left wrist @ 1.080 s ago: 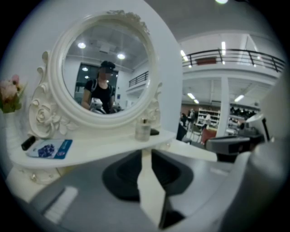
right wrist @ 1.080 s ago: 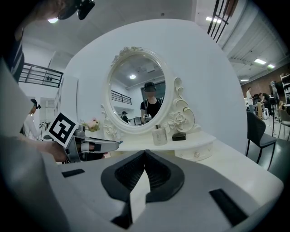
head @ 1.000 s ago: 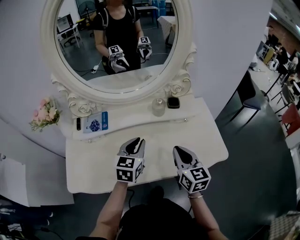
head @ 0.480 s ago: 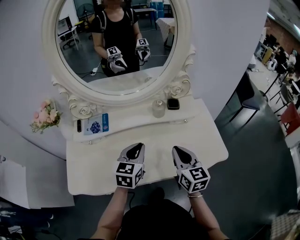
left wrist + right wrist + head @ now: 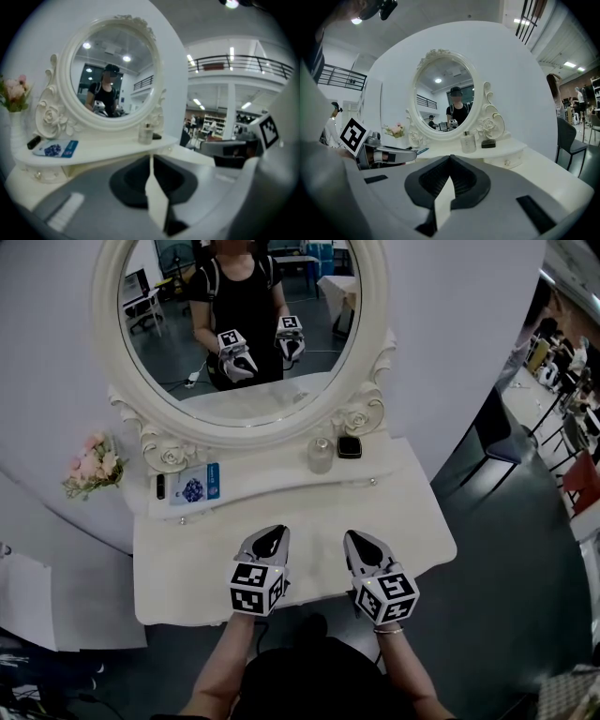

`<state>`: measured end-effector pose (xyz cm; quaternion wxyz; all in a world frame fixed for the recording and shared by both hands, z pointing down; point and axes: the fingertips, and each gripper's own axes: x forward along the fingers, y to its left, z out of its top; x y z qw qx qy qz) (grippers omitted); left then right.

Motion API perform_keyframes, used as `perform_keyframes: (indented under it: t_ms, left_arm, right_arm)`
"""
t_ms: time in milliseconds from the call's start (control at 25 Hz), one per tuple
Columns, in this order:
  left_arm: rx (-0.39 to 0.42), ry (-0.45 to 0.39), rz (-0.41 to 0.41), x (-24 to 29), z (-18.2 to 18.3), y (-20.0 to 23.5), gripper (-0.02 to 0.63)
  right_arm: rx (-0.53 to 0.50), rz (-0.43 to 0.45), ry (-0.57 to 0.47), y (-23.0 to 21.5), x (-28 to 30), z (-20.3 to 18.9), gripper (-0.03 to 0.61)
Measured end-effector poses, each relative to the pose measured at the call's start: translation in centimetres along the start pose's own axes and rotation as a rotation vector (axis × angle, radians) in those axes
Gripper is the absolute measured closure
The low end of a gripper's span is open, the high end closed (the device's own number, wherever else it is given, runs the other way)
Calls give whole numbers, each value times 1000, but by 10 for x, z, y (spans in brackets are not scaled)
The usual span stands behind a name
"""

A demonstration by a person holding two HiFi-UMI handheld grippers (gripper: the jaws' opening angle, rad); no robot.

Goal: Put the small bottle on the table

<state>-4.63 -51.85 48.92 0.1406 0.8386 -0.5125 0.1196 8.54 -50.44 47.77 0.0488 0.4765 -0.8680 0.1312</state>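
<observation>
Now, in the head view, you hold both grippers over the front part of the white worktop (image 5: 412, 521), side by side and apart from each other, both pointing toward the oval mirror (image 5: 242, 324). Your left gripper (image 5: 273, 534) and your right gripper (image 5: 356, 538) each carry nothing. The small bottle (image 5: 320, 455) stands upright on the raised shelf (image 5: 262, 482) under the mirror, just beside a small black box (image 5: 349, 446) on its right and well apart from both grippers. Further left on that shelf lies a blue packet (image 5: 193, 489), and pink flowers (image 5: 92, 468) sit at the far left. The mirror reflects a person in black holding the two grippers.

In the left gripper view, your jaws meet in a tight line with nothing between them. The bottle stands beyond them on the shelf, by the mirror's lower right edge, and the blue packet lies off to the left.

In the right gripper view, your jaws are likewise pressed together and empty. The bottle and the black box stand side by side on the shelf straight ahead, and your left gripper shows at the left with its marker cube.
</observation>
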Motion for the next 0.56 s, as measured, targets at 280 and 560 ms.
perform_keyframes:
  t_ms: [280,560]
  left_arm:
    - [-4,-6,3,-2,-1,-1,586]
    - [8,17,3,-1,-8,-5,584]
  right_arm:
    - [2,3,1,-1,-1,-1,574]
    - [4,5,6,-1,-4,-4,574]
